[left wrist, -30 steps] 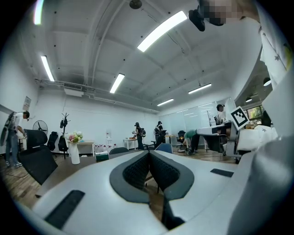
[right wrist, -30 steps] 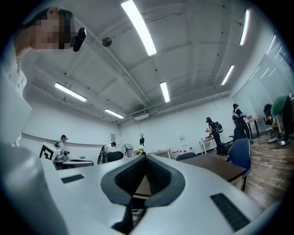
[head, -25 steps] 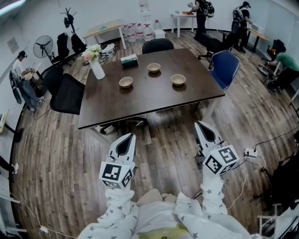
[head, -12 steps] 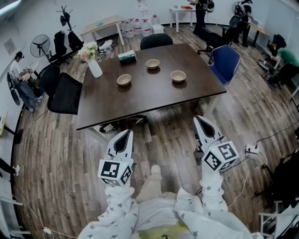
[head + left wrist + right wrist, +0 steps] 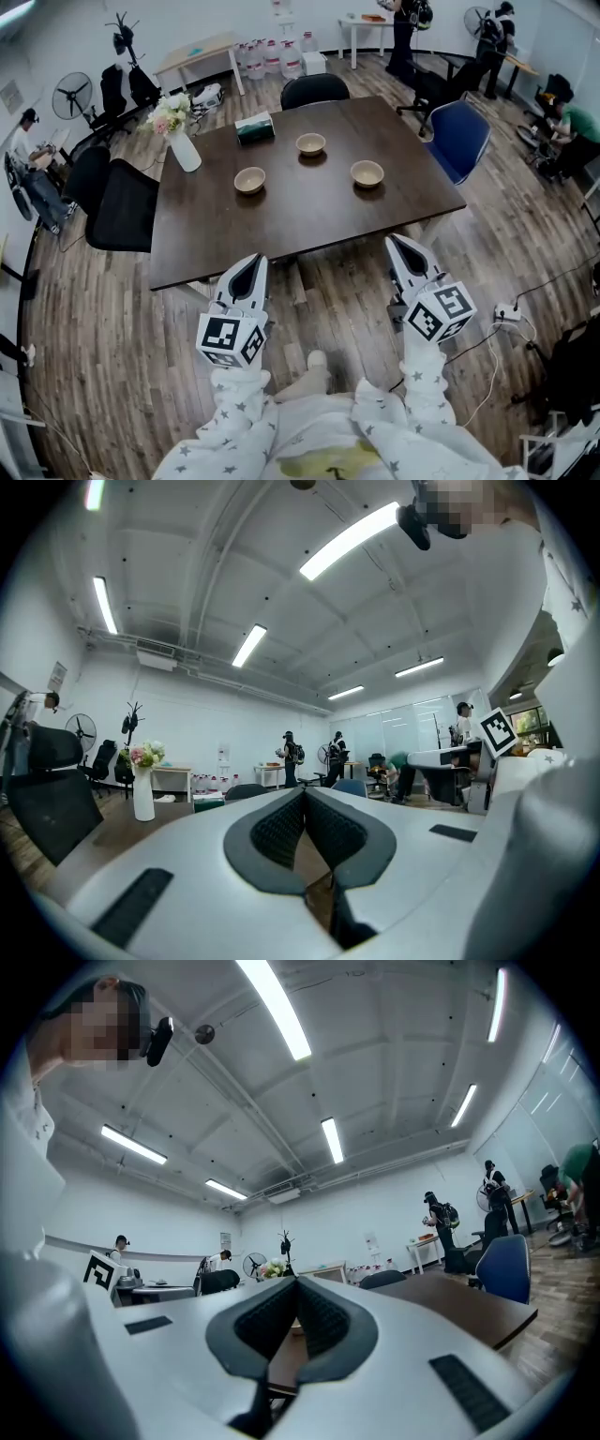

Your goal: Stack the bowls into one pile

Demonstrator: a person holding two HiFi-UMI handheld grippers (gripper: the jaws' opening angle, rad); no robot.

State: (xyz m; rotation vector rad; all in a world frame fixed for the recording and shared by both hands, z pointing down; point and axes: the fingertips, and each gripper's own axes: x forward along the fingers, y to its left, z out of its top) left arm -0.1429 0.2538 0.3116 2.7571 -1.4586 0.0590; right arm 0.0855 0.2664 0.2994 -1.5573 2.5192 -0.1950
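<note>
Nothing is stacked yet; the left bowl (image 5: 250,179), far bowl (image 5: 310,143) and right bowl (image 5: 367,173) sit apart on the table (image 5: 216,234), well ahead of the left gripper (image 5: 250,266) and right gripper (image 5: 405,249); both are closed, empty.

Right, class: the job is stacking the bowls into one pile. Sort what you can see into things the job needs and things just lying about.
Belongs to the job:
- left bowl
- far bowl
- right bowl
- left gripper and right gripper, both empty

Just lying about:
- vase of flowers
- tissue box
- blue chair
- fan
</note>
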